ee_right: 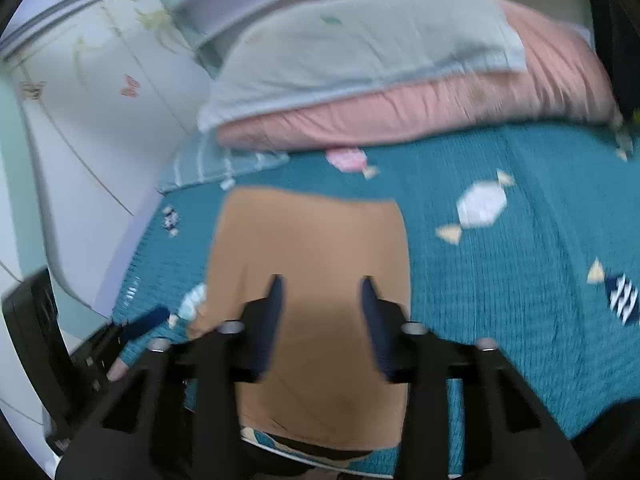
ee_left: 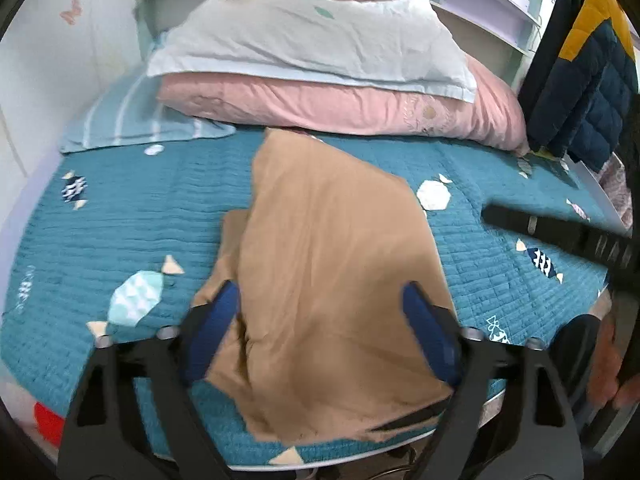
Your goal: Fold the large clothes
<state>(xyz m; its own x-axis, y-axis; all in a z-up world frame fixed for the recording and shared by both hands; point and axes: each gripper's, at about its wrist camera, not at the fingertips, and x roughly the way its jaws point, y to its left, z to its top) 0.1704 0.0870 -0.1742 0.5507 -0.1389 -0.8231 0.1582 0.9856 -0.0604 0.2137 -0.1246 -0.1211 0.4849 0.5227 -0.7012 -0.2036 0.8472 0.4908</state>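
A tan garment (ee_left: 328, 240) lies folded into a long strip on the teal quilted bed cover (ee_left: 140, 216), running from the near edge towards the pillows. My left gripper (ee_left: 320, 286) hovers over the garment's near end, open, its blue pads (ee_left: 218, 320) apart with nothing pinched. In the right wrist view the same garment (ee_right: 312, 240) lies flat under my right gripper (ee_right: 320, 280), whose jaws stand narrower but apart, with no cloth between them. The left gripper's blue finger (ee_right: 144, 320) shows at the left edge there. The right gripper's black body (ee_left: 560, 236) and a hand (ee_left: 608, 368) appear at the right.
A white pillow (ee_left: 312, 36) rests on a pink duvet (ee_left: 340, 104) at the head of the bed, beside a striped light-blue cloth (ee_left: 132, 120). A dark quilted jacket with a yellow patch (ee_left: 584, 76) hangs at the right. A white wall (ee_right: 100, 128) borders the left.
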